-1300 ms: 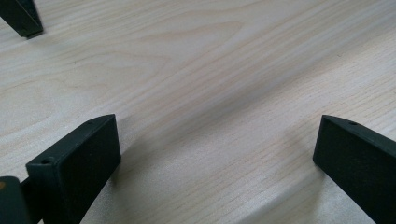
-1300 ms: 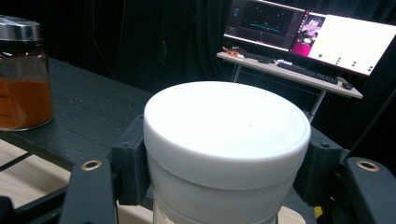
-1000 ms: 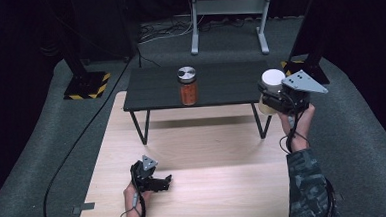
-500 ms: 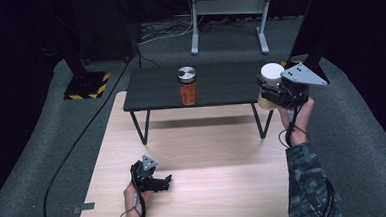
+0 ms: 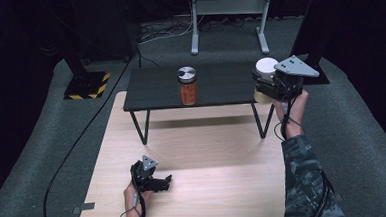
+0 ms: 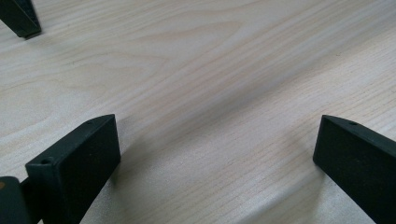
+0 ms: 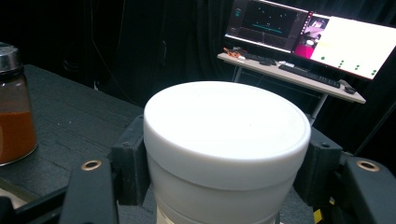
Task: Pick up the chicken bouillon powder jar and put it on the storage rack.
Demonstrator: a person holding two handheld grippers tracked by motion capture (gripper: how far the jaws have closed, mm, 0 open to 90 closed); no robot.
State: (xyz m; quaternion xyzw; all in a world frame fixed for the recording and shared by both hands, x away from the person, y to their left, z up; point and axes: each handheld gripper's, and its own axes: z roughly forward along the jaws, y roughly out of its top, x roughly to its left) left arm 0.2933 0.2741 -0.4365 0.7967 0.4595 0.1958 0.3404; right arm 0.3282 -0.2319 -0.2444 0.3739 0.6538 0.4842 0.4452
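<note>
In the right gripper view the two black jaws press against either side of a white-lidded jar, which stands upright between them at the centre of the frame, its flat white lid facing the camera. In the high view the right gripper sits at the right of the frame, held up by the person's right hand, with the jar at the right end of the black side table; whether the jar's base touches the tabletop cannot be told. The grey three-cornered plate tops the gripper there.

Left of centre on that black table stands a glass jar of orange-red powder with a silver cap, well apart from the held jar; it also shows at the left edge of the right gripper view.

The left gripper lies low on the light wooden board in the lower left of the high view, in the person's left hand. In the left gripper view its jaws stand wide apart with only bare wood grain between them
</note>
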